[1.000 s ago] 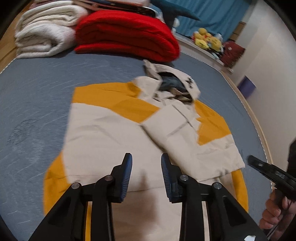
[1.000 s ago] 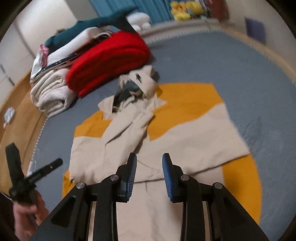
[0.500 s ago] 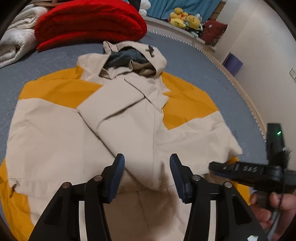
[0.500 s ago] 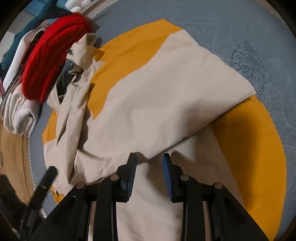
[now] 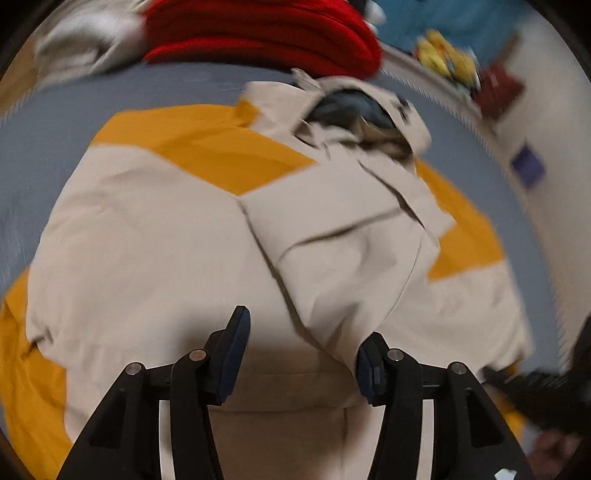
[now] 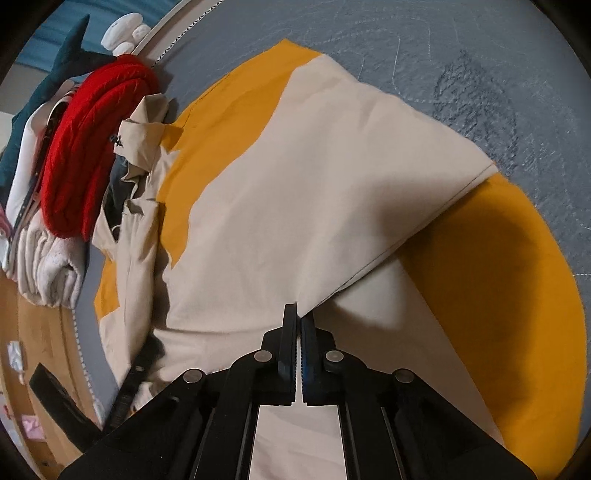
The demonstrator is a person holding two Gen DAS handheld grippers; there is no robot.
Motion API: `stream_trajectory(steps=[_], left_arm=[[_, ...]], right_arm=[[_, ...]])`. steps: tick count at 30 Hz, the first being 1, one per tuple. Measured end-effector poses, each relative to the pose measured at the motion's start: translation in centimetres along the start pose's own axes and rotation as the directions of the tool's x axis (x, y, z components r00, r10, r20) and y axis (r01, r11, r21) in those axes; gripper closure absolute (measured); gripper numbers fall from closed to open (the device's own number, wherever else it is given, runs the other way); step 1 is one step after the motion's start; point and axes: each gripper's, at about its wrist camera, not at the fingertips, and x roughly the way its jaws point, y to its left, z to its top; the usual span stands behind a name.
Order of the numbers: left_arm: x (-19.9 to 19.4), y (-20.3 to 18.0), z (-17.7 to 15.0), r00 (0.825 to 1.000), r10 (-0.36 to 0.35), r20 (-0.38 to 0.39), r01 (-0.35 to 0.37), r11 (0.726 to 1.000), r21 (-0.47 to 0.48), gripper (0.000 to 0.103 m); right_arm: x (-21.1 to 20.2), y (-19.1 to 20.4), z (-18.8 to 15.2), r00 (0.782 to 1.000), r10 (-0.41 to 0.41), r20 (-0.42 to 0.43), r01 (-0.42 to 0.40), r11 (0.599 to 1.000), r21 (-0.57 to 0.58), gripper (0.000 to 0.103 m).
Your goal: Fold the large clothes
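Observation:
A beige and mustard-yellow hooded jacket (image 5: 155,236) lies spread on a grey-blue bed, its hood (image 5: 354,107) at the far end and a sleeve folded across the body. My left gripper (image 5: 303,328) hovers open just over the lower beige part, the sleeve's end close to its right finger, nothing pinched. In the right wrist view the same jacket (image 6: 280,206) fills the frame. My right gripper (image 6: 298,314) is shut on the stitched edge of the folded beige panel. The left gripper (image 6: 129,387) shows as a dark shape at the lower left.
A folded red blanket (image 5: 258,33) and rolled white towels (image 6: 48,273) sit at the head of the bed (image 6: 461,62), beyond the hood. Plush toys (image 5: 450,59) line the far edge by a wall. Wooden floor (image 6: 40,354) runs beside the mattress. A hand holds the right gripper (image 5: 535,387).
Both grippers dropped closer to the jacket. The left jaws widened. The right gripper rolled and closed on the folded panel's edge.

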Motion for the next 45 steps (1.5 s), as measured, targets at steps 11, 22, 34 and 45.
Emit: stream_trajectory(steps=[11,22,34,45], left_arm=[[-2.0,6.4,0.5,0.998,-0.064,-0.018,0.059,0.975,-0.213,0.054],[-3.6,9.3,0.9,0.999,-0.047,-0.002,0.045,0.970,-0.240,0.057],[-6.4,13.3,2.8,0.997,0.007,0.073,0.012,0.968,-0.253,0.091],[-8.8,13.2,3.2,0.941,0.311,0.136,-0.283,0.940,-0.189,0.081]], right_arm=[[0.7,0.7,-0.2,1.000,-0.023,0.000,0.023,1.000,-0.014,0.102],[0.3,1.8,-0.5,0.995,-0.085,0.045,0.088,0.994,-0.070,0.098],[-1.9,3.5,-2.7,0.978,-0.184,0.097,0.194,0.975,-0.108,0.075],[-4.3,7.8,-3.5,0.972,-0.057,0.229,0.132,0.936,-0.326,0.075]])
